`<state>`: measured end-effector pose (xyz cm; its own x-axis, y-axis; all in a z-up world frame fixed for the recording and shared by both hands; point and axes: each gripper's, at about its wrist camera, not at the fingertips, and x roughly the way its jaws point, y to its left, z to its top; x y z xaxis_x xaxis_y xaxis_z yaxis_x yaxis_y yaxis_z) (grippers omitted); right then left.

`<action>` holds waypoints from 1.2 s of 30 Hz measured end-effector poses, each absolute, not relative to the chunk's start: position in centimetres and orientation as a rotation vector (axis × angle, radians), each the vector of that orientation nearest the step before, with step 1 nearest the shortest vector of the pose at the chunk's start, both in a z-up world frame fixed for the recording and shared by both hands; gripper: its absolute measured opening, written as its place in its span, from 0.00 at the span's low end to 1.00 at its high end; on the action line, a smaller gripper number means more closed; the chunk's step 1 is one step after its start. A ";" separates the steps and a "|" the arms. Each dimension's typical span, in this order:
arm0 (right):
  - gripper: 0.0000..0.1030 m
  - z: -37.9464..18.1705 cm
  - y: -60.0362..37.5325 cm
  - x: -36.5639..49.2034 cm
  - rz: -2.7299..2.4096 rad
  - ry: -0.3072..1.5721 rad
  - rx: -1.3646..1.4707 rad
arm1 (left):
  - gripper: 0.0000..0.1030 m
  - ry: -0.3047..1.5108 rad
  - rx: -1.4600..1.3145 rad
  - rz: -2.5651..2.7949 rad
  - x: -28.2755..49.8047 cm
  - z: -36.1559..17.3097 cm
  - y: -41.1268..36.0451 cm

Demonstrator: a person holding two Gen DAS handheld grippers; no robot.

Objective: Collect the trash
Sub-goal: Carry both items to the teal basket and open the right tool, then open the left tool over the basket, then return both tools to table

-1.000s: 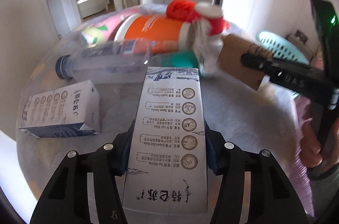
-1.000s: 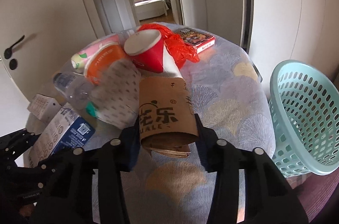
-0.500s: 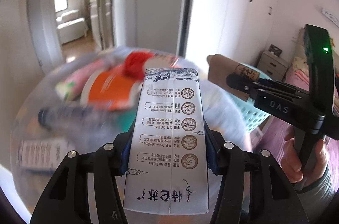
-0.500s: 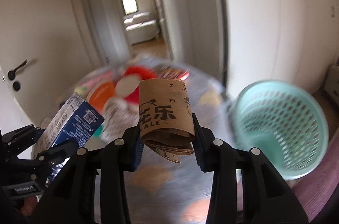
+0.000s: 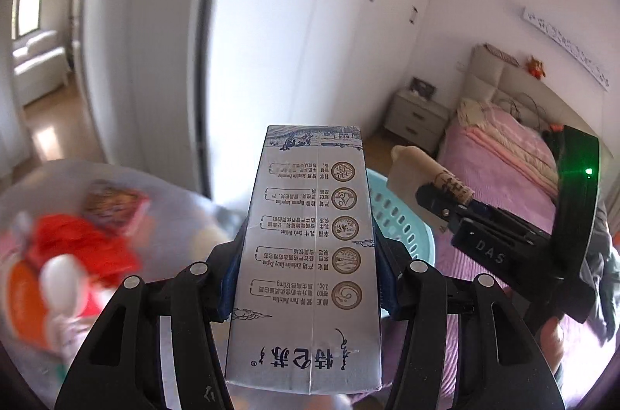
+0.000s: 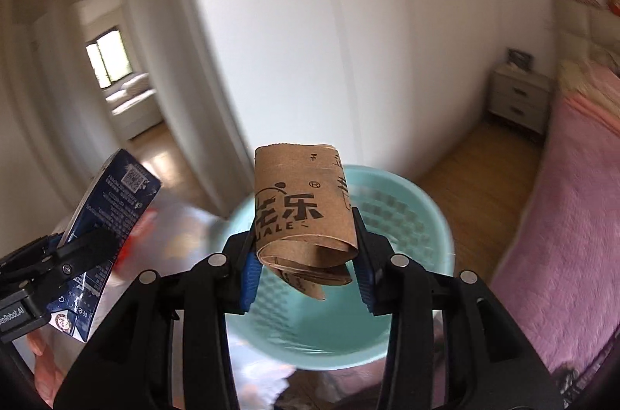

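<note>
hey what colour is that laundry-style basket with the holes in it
The basket is light turquoise, a pale blue-green plastic. It shows best in the right wrist view.

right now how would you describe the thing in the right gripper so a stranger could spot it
Find the pale teal basket beside the pink bed. In front of it the right gripper clamps a brown paper roll, crumpled kraft paper with black print, unlike the blue-and-white milk carton on its left.
</note>
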<state>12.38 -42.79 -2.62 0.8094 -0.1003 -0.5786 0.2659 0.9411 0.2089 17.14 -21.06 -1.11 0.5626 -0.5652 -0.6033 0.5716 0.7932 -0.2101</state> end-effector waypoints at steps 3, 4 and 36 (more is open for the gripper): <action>0.38 -4.2 -45.6 13.2 -0.264 0.661 0.314 | 0.51 0.751 0.011 -0.716 18.9 -3.3 -23.4; 0.38 -4.9 -46.4 13.6 -0.273 0.687 0.333 | 0.51 0.781 0.008 -0.716 19.8 -4.0 -24.1; 0.59 -1.5 -40.1 12.7 -0.117 0.656 0.312 | 0.78 0.594 -0.085 -0.392 12.8 2.5 -12.4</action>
